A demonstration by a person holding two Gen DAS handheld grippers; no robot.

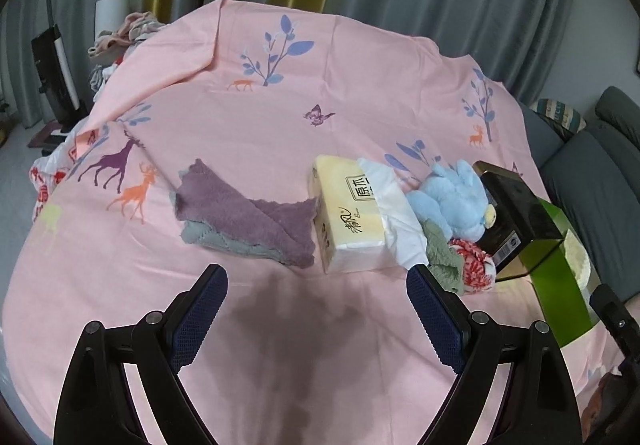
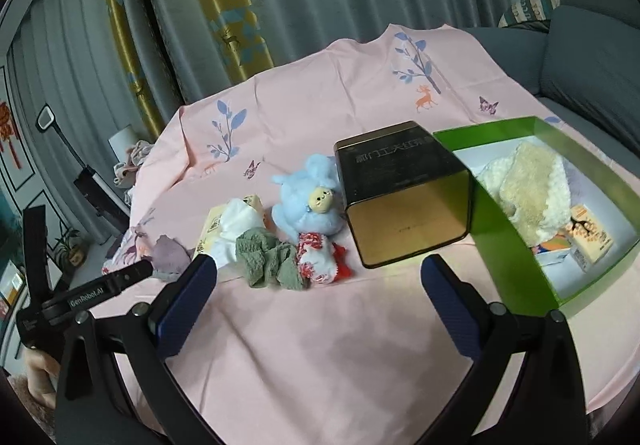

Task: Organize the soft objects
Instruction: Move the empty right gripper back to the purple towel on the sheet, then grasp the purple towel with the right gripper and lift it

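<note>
My left gripper [image 1: 317, 285] hangs open over the pink sheet, just short of a purple towel [image 1: 256, 211] lying on a grey cloth [image 1: 208, 237]. Right of them lie a yellow tissue pack [image 1: 348, 221], a white cloth [image 1: 396, 213], a blue plush toy [image 1: 452, 197], a green cloth [image 1: 442, 253] and a red-white cloth [image 1: 474, 259]. My right gripper [image 2: 318, 277] is open too, with nothing between its fingers, close in front of the green cloth [image 2: 268, 259], red-white cloth [image 2: 320, 257] and blue plush [image 2: 308, 201]. The green box [image 2: 508, 245] holds cream towels [image 2: 528, 189] and small packs.
A dark tin [image 2: 400, 193] with a gold end lies on its side between the plush and the green box. A grey sofa [image 2: 592, 65] stands at the right, curtains behind. Clothes [image 1: 124, 33] are heaped at the sheet's far left. The other gripper's handle [image 2: 100, 289] shows at the left.
</note>
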